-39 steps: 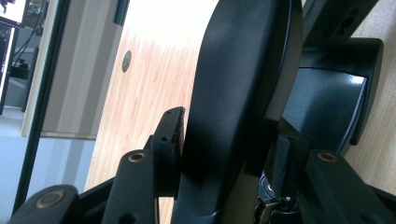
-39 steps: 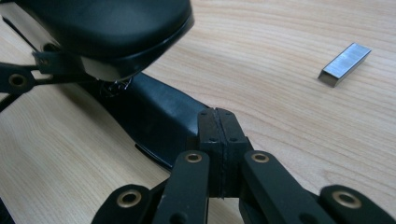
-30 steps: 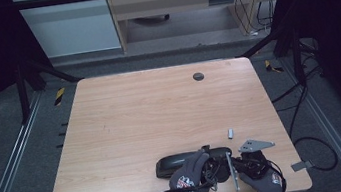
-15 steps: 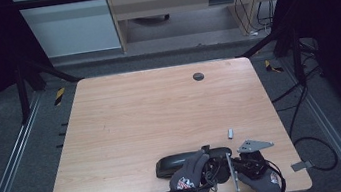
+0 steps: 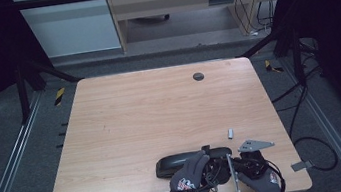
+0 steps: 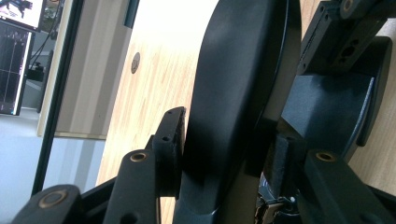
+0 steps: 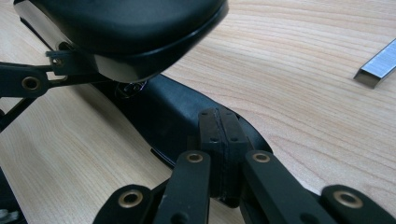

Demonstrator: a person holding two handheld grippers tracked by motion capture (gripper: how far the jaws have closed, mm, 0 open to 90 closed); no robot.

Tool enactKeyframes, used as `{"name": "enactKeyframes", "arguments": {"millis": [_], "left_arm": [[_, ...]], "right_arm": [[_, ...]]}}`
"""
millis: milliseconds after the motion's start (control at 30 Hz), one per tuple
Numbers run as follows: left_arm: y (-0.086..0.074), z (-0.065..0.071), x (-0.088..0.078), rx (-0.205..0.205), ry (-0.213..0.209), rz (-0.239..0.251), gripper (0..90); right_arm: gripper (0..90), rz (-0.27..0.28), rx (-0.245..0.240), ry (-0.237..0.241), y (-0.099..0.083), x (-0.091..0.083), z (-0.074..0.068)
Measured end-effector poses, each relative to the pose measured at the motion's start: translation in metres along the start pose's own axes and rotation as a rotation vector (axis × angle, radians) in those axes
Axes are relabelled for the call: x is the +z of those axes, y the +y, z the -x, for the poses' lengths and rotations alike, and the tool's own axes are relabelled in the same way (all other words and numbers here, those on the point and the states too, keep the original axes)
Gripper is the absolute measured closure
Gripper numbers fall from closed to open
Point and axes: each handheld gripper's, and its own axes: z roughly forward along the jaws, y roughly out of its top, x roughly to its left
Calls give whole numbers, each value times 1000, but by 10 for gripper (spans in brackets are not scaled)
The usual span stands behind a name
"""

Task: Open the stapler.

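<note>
Stapler held open at the near edge of the surface (image 5: 151,119): your left hand-held gripper (image 6: 224,140) clamps the raised stapler lid (image 6: 238,84), while your right hand-held gripper (image 7: 219,135), jaws fully together, rests on the stapler base (image 7: 163,116). The next move probably calls for freeing the right one to fetch the staple strip (image 7: 376,65) lying just beside it. Nothing differs visibly from the earlier frame.

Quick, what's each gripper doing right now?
Left gripper: closed on the black stapler.
Right gripper: shut, pads together, pressing on the stapler's base.
</note>
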Motion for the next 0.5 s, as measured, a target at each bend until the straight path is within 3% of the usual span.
{"name": "enactKeyframes", "arguments": {"millis": [367, 500], "left_arm": [[-4, -13, -10, -57, 3, 22, 561], [-6, -19, -14, -97, -2, 36, 563]], "right_arm": [[900, -1, 8, -10, 0, 0, -1], [900, 0, 12, -12, 0, 0, -1]]}}
